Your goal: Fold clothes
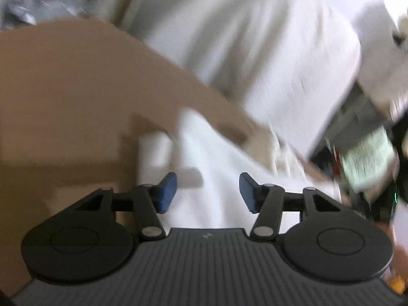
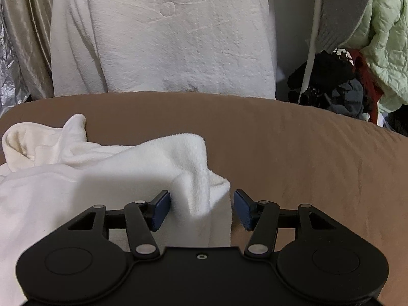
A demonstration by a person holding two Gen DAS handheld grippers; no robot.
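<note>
Right gripper (image 2: pixel 202 209) spread, straddling a raised fold of one white fleecy garment (image 2: pixel 84 178) crumpled at 9 o'clock on the brown padded surface (image 2: pixel 293 140); left gripper (image 1: pixel 207 191) also spread, over white cloth, view blurred. Pinch the single fold edge only, then pull flat. Beyond at 2 o'clock: one heap of mixed clothes (image 2: pixel 357 58).

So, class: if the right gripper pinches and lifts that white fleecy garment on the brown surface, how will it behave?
The white garment is probably floppy: it already lies in soft bunched folds. Its fleecy nap likely grips well between the right gripper pads. It looks light.
</note>
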